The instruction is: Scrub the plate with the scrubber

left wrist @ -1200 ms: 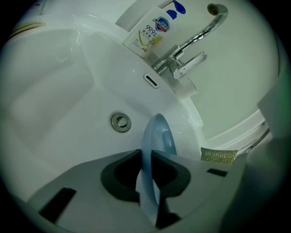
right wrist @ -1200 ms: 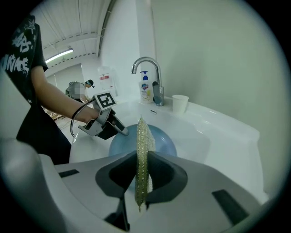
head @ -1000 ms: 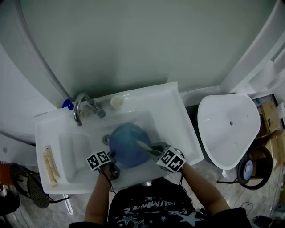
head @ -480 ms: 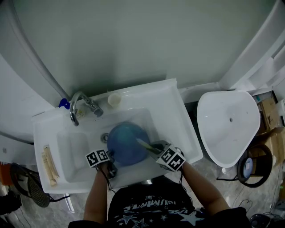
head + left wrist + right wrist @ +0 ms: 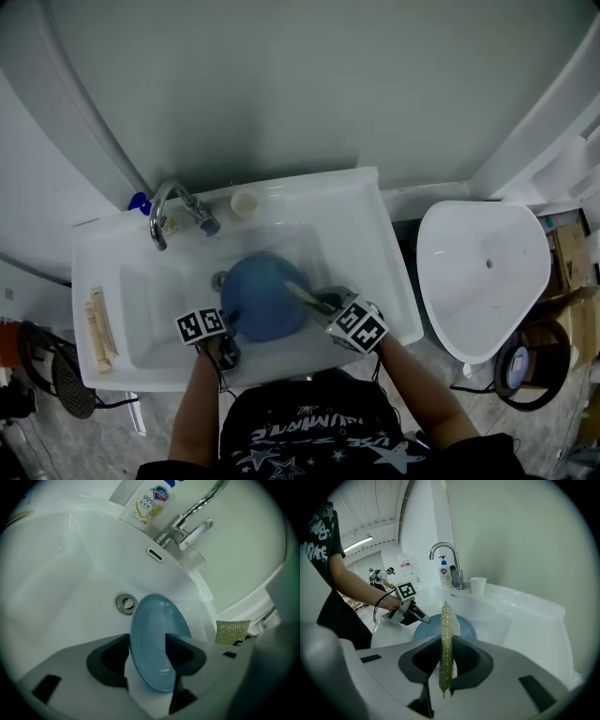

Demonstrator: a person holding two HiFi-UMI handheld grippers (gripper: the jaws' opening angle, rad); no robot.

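A blue plate (image 5: 262, 295) stands tilted in the white sink basin (image 5: 323, 248). In the left gripper view the plate (image 5: 157, 634) has its near rim between the jaws of my left gripper (image 5: 147, 641). Those jaws have just been opening and now stand wide, off the rim. My left gripper (image 5: 228, 328) sits at the plate's lower left edge. My right gripper (image 5: 446, 644) is shut on a flat yellow-green scrubber (image 5: 446, 630), held upright on edge. The scrubber (image 5: 300, 295) hangs over the plate's right side, just ahead of the right gripper (image 5: 317, 307).
A chrome faucet (image 5: 178, 211) and a small white cup (image 5: 246, 203) stand on the sink's back ledge, with a soap bottle (image 5: 147, 501) by the faucet. The drain (image 5: 125, 603) lies behind the plate. Pale sticks (image 5: 97, 323) rest on the left ledge. A white bowl-shaped fixture (image 5: 483, 272) stands to the right.
The head view has shifted slightly. Both grippers and the plate keep about the same places in the sink.
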